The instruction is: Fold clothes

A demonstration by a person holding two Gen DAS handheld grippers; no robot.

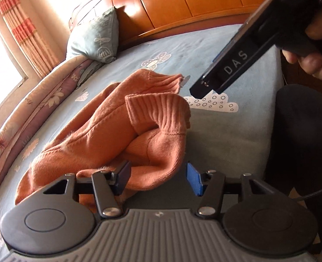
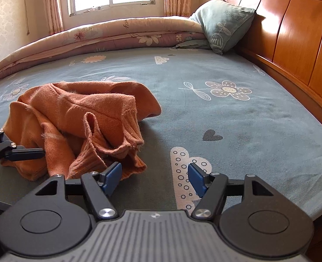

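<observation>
From the left wrist, the left gripper (image 1: 158, 178) had its jaws partly open astride a bulge of the crumpled orange sweater (image 1: 117, 131) on the blue bedsheet (image 1: 226, 131); whether the pads pressed it could not be told. The right gripper (image 1: 199, 91), in a hand (image 1: 313, 50), hovered beyond the ribbed cuff. A pillow (image 1: 95, 37) leaned on the headboard (image 1: 182, 2).

From the right wrist, the right gripper (image 2: 153, 178) stood open and empty over the sheet, the sweater (image 2: 78, 118) to its left. A folded quilt (image 2: 95, 37) lined the far edge.
</observation>
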